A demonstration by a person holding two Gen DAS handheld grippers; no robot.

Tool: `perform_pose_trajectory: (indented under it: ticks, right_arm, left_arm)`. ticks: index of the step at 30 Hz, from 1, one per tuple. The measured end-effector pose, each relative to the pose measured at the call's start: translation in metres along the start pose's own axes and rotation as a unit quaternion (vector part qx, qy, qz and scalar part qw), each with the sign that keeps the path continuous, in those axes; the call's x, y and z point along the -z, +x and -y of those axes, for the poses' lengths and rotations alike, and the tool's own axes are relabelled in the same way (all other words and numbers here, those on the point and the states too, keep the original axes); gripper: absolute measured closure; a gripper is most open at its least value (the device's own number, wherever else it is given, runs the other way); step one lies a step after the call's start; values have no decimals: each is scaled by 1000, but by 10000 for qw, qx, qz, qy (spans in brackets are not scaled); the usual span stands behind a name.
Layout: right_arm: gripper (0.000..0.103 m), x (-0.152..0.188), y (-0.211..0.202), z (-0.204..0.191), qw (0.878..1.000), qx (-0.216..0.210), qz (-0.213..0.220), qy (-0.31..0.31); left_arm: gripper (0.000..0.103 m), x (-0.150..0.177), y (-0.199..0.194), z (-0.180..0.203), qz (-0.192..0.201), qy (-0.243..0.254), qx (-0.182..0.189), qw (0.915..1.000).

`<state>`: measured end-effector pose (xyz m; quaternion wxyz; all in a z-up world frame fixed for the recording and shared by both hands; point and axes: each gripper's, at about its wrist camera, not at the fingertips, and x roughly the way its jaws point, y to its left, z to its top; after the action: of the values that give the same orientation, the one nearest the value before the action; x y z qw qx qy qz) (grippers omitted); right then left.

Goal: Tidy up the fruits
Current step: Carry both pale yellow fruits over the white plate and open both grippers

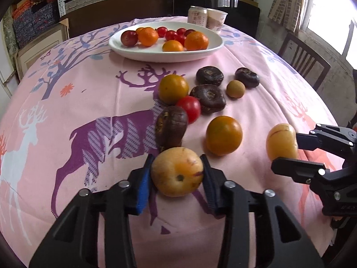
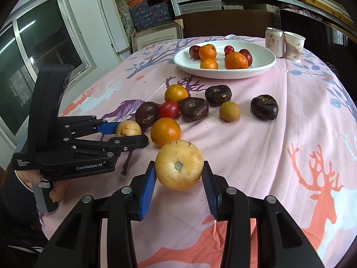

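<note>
Nearest the left wrist camera, the left gripper [image 1: 177, 174] pinches a pale yellow fruit [image 1: 177, 172] between its blue pads [image 1: 142, 183], both pads pressed against its sides; whether the fruit rests on the pink tablecloth [image 1: 89, 78] or hangs just above it cannot be told. Beyond it lie a dark brown fruit [image 1: 171, 126], a red tomato [image 1: 190, 108] and an orange [image 1: 223, 135], all loose on the cloth, with the white plate [image 1: 133, 51] of sorted oranges and small red fruit well beyond them near the far edge. At the right side of this view the right gripper [image 1: 284, 146] closes round a second yellow fruit [image 1: 281, 141]. From the right wrist camera, that second fruit [image 2: 179, 165] sits between the fingers; the right pad presses its side, while contact on the left one is hard to confirm. The left gripper [image 2: 129, 135] shows here side-on, clamped on its own fruit [image 2: 128, 129], just beside the orange [image 2: 165, 132]. The plate [image 2: 263, 67] stands well ahead, next to a can [image 2: 274, 41] and a paper cup [image 2: 294, 45]. The step in hand looks like the grasp of both fruits at once. The next move probably calls for lifting each one over the loose fruit between and setting it down in a bare part of the plate, without loosening the pinch on these round, smooth skins.
</note>
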<state>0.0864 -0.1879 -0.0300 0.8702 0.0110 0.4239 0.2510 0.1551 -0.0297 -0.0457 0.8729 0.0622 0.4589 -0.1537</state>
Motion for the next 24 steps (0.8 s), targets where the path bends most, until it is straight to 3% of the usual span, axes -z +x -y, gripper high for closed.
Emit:
perform_pose_trajectory:
  ticks: [2, 5, 10, 13, 15, 19, 24]
  right_arm:
    - [61, 0, 0, 0, 10000, 11, 8, -12]
    - [62, -4, -3, 0, 9999, 74, 85, -41]
    - [62, -30, -32, 8, 9953, 411, 877, 44]
    - [62, -58, -43, 6, 9838, 831, 1581, -123]
    - [62, -76, -38, 7, 9792, 917, 1800, -168]
    - [62, -110, 1, 15, 9819, 1058, 1562, -153]
    - [62, -133, 58, 23, 9866, 1299, 962, -236]
  left_arm:
    - [64, 0, -1, 4, 3, 22, 25, 10000]
    - [65, 0, -8, 4, -104, -83, 393, 9991]
    - [64, -29, -48, -1, 616, -73, 370, 9974]
    - [65, -65, -56, -12, 1035, -206, 160, 9943]
    - [64, -94, -49, -22, 1229, -435, 148, 9914]
    - [65, -141, -11, -43, 1126, -963, 125, 9889]
    - [64, -164, 36, -60, 801, -1379, 17, 9872]
